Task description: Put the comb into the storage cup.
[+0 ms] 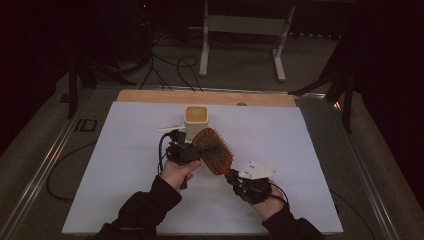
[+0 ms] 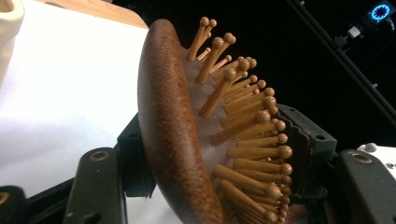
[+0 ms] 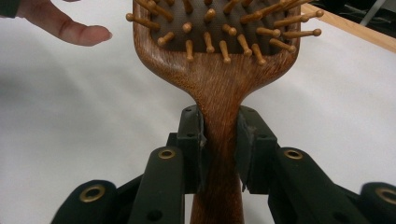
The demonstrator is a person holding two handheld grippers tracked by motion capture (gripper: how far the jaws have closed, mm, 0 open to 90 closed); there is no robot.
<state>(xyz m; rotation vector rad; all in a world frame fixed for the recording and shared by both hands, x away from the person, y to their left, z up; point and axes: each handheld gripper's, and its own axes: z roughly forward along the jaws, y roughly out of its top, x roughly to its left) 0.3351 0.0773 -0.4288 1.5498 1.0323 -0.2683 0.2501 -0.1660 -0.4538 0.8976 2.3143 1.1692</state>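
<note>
i've got both grippers, left (image 1: 197, 150) and right (image 1: 235, 177), clamped on the stiff brown wooden paddle hairbrush (image 1: 214, 150); handle's the safest hold

Left hand-held gripper (image 1: 197, 150) and right hand-held gripper (image 3: 219, 149) both clamped, angled toward each other.

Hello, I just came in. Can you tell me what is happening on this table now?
A person holds a wooden hairbrush above the white sheet with two tools. The right hand-held gripper is shut on the handle, and the left hand-held gripper clamps the head across its back and bristles. A cream cup stands just behind.
</note>
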